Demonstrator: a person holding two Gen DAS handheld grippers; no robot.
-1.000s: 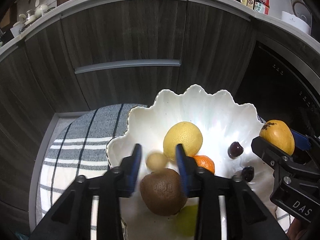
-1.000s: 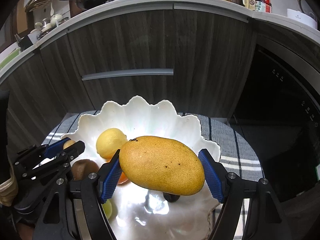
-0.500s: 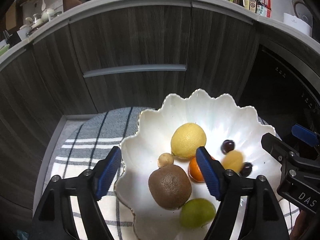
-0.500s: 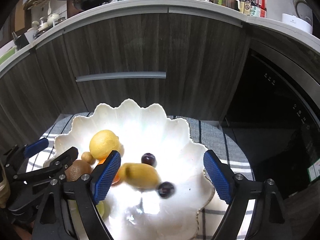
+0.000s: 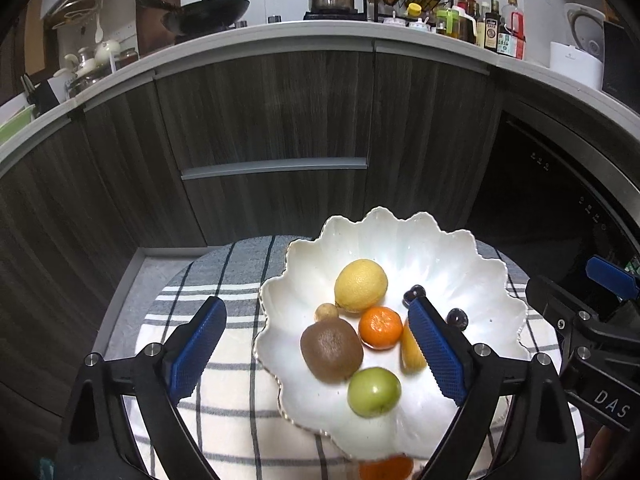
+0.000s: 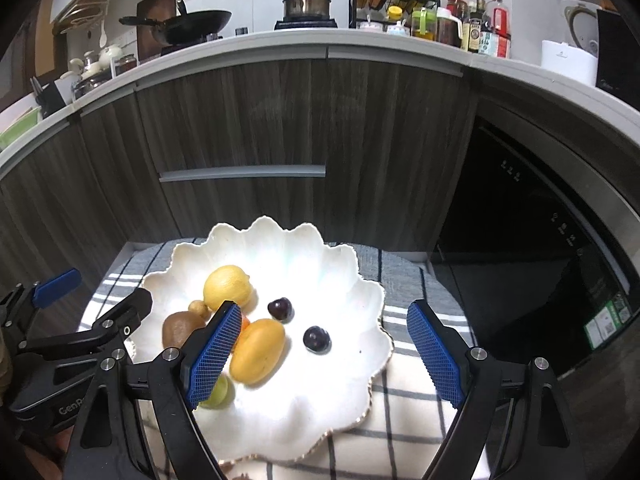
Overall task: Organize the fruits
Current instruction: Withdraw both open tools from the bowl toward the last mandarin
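A white scalloped bowl [image 5: 480, 260] [image 6: 352, 280] on a striped cloth holds a lemon [image 5: 361, 285] [image 6: 227, 287], a kiwi [image 5: 331, 349] [image 6: 182, 326], a mandarin [image 5: 380, 327], a green fruit [image 5: 374, 391], a small tan fruit [image 5: 326, 312], two dark cherries [image 6: 280, 309] [image 6: 316, 338] and a mango [image 6: 257, 350], partly hidden in the left wrist view [image 5: 410, 354]. My left gripper [image 5: 318, 354] is open and empty above the bowl's near left. My right gripper [image 6: 326, 354] is open and empty above the bowl.
The striped cloth [image 5: 216, 408] [image 6: 404, 400] covers a round table. Dark wood cabinets with a grey handle [image 5: 274, 168] stand behind. A black oven front [image 6: 540, 260] is at the right. Another orange fruit [image 5: 386, 467] shows at the bottom edge, outside the bowl.
My right gripper opened and the mango dropped into the bowl. My left gripper opened, leaving the small tan fruit by the lemon. Both grippers have pulled back and up.
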